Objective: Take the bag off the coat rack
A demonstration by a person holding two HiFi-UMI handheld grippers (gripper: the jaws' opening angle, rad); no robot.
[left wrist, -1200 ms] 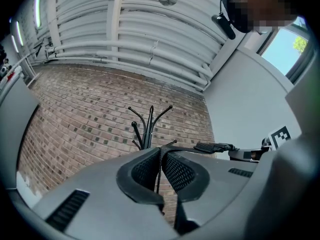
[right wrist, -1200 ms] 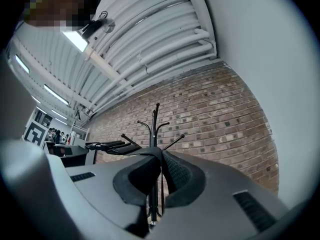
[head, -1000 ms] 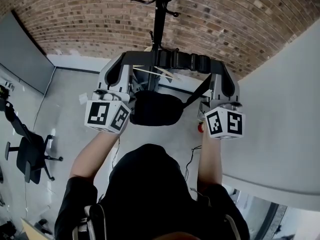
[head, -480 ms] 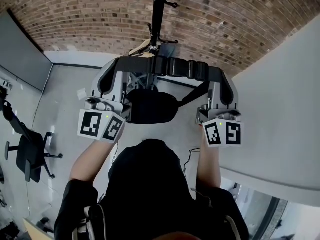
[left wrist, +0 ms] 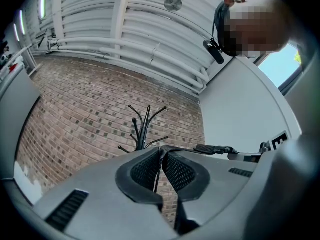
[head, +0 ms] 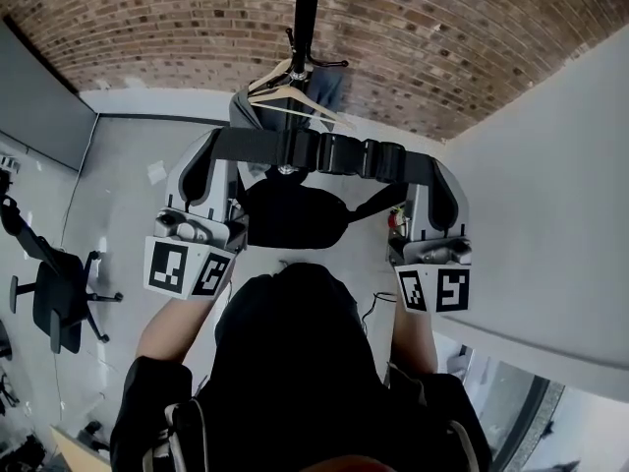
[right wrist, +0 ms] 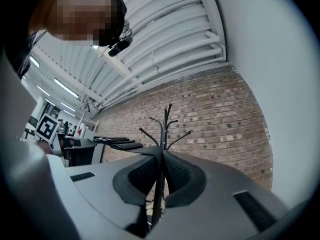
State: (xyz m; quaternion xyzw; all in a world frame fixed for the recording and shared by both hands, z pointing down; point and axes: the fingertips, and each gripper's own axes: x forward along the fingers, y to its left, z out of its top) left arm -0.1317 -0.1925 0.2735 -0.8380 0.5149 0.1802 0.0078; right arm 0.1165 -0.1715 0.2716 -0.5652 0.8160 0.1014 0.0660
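Left: left gripper (head: pixel 220 144), jaws nearly together, pinching one end of the strap (head: pixel 324 152).

Centre: strap pulled taut across. Bag (head: pixel 291 214) hanging below it, near the body, apart from the coat rack (head: pixel 304 28) far behind. On the rack only a hanger (head: pixel 292 94) and a garment (head: pixel 332 88).

Right: right gripper (head: pixel 432 170), jaws likewise narrow, clamped on the other strap end.

Judged: lift-off done, bag apparently clear of the hooks. Left to do: little, perhaps carrying away or setting down.
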